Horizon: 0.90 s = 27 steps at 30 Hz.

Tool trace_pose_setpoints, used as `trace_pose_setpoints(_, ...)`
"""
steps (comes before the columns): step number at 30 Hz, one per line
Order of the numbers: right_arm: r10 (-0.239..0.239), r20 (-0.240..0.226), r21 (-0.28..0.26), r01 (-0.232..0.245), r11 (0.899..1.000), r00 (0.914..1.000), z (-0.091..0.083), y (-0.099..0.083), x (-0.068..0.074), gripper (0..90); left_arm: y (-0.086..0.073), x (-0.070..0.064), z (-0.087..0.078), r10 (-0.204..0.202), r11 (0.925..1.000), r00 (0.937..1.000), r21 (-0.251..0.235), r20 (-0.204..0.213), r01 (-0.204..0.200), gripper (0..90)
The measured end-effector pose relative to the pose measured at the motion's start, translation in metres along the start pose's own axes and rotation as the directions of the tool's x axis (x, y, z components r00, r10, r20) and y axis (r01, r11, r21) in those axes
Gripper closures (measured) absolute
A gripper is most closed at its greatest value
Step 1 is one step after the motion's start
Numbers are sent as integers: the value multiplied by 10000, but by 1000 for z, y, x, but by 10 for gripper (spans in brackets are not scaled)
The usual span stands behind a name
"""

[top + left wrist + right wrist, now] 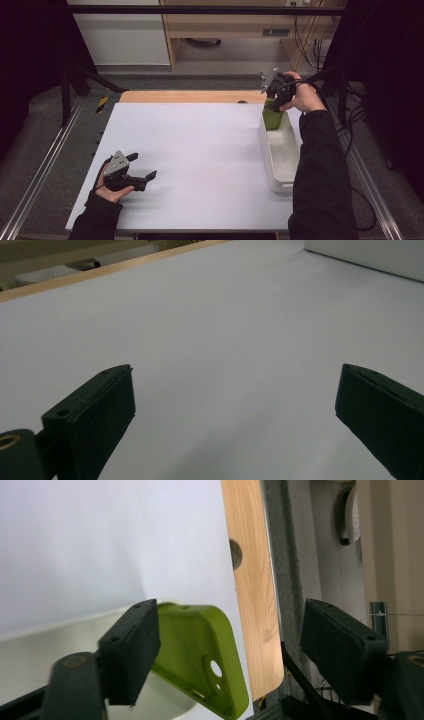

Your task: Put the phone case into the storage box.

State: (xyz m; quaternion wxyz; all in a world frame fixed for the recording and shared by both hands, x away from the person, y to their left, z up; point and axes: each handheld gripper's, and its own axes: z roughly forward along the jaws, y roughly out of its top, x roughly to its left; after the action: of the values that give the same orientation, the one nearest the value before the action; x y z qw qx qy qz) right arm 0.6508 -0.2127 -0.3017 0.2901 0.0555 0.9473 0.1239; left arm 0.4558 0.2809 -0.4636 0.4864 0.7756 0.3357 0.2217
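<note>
**Green phone case at the far end of the white bin**

Nearest the person, the left gripper (142,167) rests low over the white table (200,160) at its front left. Its jaws are spread wide with nothing between them, and the left gripper view shows bare tabletop in the gap.

Farther back on the right stands the white bin (280,172), long and narrow, near the table's right edge.

At the bin's far end the right gripper (272,97) hangs above a green phone case (200,655). The case leans tilted on the bin's rim. The jaws are released: one lies just beside the case, the other stands well apart from it.
</note>
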Motion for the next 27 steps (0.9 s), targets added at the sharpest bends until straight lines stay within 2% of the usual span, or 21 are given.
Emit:
trace_pose_setpoints(4,570,190,-328,-563,9979,9982,-13,3,4,166,0,0,0,-16,10000,10000,-34,5,16,24)
trace_pose_setpoints(9,1199,350,-728,-1172,9904,9922,-25,6,10,109,0,-1,0,-14,10000,10000,-21,-8,14,20)
trace_pose_setpoints(13,1783,403,-1163,-1726,9781,9832,-35,9,15,70,0,0,-1,-48,10000,10000,-57,8,48,19)
trace_pose_setpoints(17,2329,438,-2132,-2186,9522,9715,-45,11,23,67,0,-1,-1,-43,10000,10000,-83,28,43,18)
trace_pose_setpoints(22,2925,585,-2669,-2674,9259,9545,-57,9,34,53,0,-1,0,-22,10000,10000,-62,38,23,18)
trace_pose_setpoints(25,3358,620,-3207,-2998,8985,9399,-64,7,42,51,1,-2,0,-4,10000,10000,-67,33,5,18)
trace_pose_setpoints(27,3577,637,-3378,-3171,8862,9317,-69,4,47,49,1,-2,0,-4,10000,10000,-84,51,5,18)
